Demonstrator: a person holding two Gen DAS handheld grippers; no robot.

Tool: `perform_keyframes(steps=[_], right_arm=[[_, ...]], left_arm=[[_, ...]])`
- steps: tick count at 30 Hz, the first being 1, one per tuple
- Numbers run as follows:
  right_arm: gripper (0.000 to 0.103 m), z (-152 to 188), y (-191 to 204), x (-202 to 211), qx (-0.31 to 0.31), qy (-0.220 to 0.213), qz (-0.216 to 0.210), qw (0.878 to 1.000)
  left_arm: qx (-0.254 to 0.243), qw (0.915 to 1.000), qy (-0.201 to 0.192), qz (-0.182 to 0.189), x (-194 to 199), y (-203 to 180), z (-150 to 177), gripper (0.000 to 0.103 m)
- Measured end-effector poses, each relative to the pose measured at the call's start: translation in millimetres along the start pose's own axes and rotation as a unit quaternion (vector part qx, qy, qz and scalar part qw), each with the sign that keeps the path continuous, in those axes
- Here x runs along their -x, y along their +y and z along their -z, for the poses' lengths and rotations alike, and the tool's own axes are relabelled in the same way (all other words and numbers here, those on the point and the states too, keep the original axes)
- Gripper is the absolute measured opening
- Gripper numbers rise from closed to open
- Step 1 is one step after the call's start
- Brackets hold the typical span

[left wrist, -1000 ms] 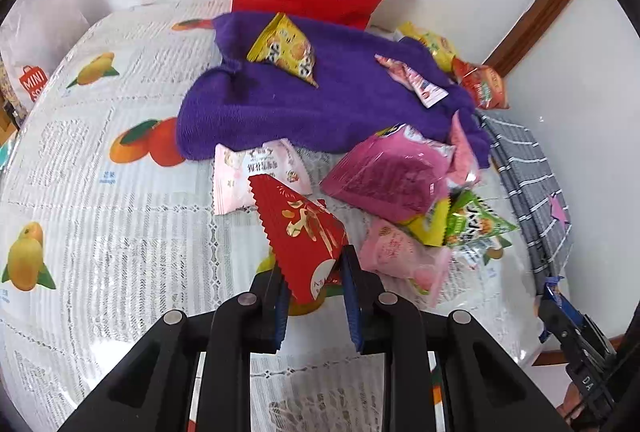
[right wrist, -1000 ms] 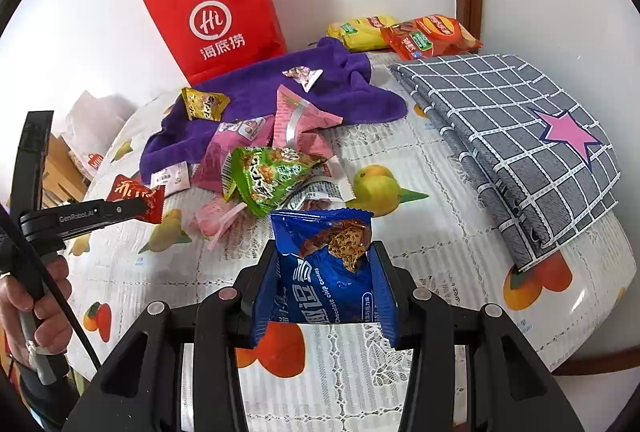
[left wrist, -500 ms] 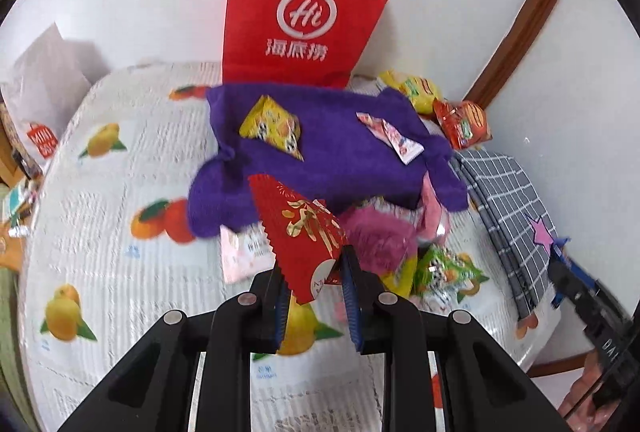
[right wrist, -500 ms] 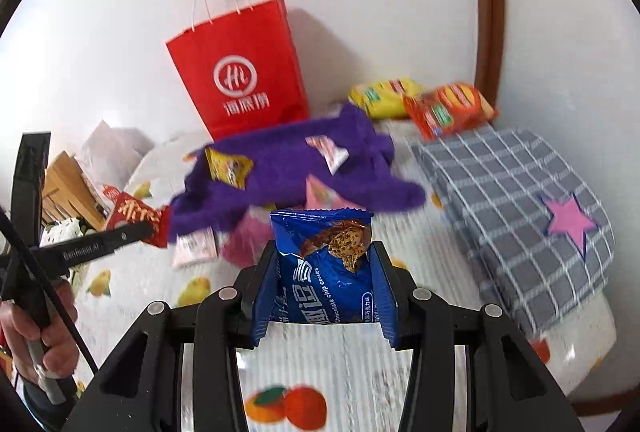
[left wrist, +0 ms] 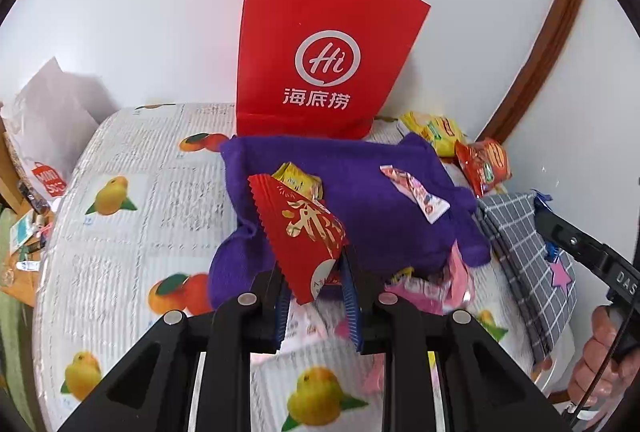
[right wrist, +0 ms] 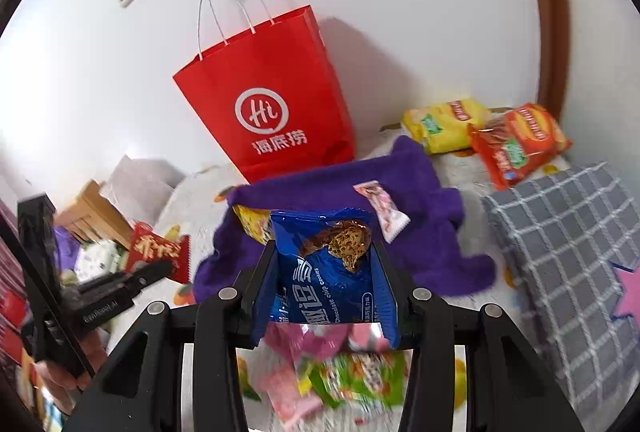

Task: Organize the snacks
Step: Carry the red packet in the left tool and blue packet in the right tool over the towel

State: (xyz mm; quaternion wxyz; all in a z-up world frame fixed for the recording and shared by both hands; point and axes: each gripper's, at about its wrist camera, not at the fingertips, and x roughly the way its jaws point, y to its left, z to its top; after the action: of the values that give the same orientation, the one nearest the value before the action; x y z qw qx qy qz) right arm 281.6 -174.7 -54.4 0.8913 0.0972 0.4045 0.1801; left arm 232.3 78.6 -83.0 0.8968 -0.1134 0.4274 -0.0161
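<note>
My left gripper is shut on a red snack packet with gold characters, held above the table. The same red snack packet shows at the left of the right wrist view. My right gripper is shut on a blue chocolate chip cookie bag, also lifted. A tall red paper bag with white handles stands against the wall, behind a purple towel. On the towel lie a yellow packet and a pink-and-white packet. Pink and green packets lie blurred below the right gripper.
A fruit-print tablecloth covers the round table. A grey checked cloth with a pink star lies at the right. Yellow chips and orange chips sit by the wall. A white bag and clutter lie left.
Both grippers have risen and drawn back from the table with their packets still held. The red paper bag now shows in full and the snack pile has dropped low in both views.
</note>
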Motion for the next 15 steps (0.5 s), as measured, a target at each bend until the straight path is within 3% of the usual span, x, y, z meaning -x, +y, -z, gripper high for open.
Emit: perform_keyframes(steps=[9,15], right_arm=[[0.044,-26.2,-34.3,-55.1,-0.008,-0.004,-0.005,1.0],[0.044,-18.3,-59.0,-90.7,-0.02,0.011,-0.006,1.0]], left_arm=[[0.026,0.9996,0.009,0.004,-56.1,10.1,-13.6,0.022],[0.029,0.9995,0.013,-0.002,-81.5,10.4,-11.1,0.022]])
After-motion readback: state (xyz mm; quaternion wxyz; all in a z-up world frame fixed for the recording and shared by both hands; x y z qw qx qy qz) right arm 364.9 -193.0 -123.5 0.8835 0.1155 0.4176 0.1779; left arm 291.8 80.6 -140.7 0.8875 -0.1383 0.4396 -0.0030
